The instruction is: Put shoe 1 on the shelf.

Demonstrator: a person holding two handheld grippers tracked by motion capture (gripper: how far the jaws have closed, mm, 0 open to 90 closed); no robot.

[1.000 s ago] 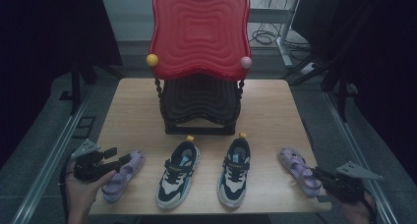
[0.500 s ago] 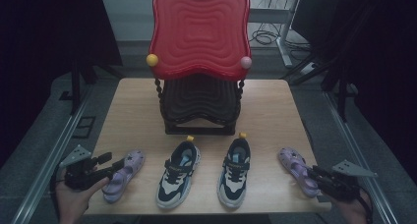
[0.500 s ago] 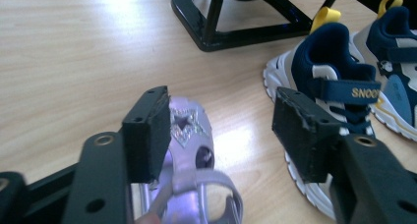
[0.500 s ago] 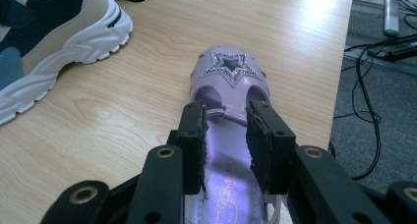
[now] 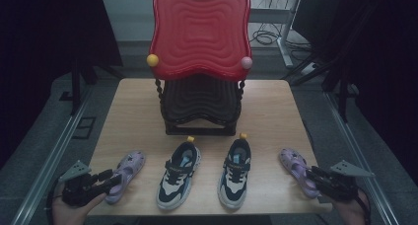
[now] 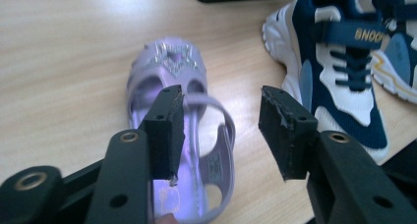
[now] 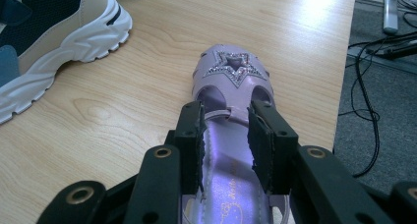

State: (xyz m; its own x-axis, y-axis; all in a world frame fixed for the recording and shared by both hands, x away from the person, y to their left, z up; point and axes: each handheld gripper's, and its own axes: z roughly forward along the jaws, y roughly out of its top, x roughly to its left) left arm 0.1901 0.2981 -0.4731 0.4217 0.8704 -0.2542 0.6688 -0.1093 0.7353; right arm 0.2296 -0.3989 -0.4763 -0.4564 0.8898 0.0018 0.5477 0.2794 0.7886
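Purple jelly sandal with a glitter star on the toe, at the left front corner of the light wooden bench, is the one getting attention now: left tongs are sliding back toward the heel compared with a second ago, and the jaws have just been closing. They are straddling the heel strap, part-spread, pads not yet pressing as far as I can see. Matching purple sandal is lying at the right front corner; right tongs are holding position over its heel end, jaws having just opened a little, standing inside the footbed with no clear pinch. Blue-and-white sneakers are sitting untouched between them. My read: both sides are lining up for a pickup, neither grip being secured yet.
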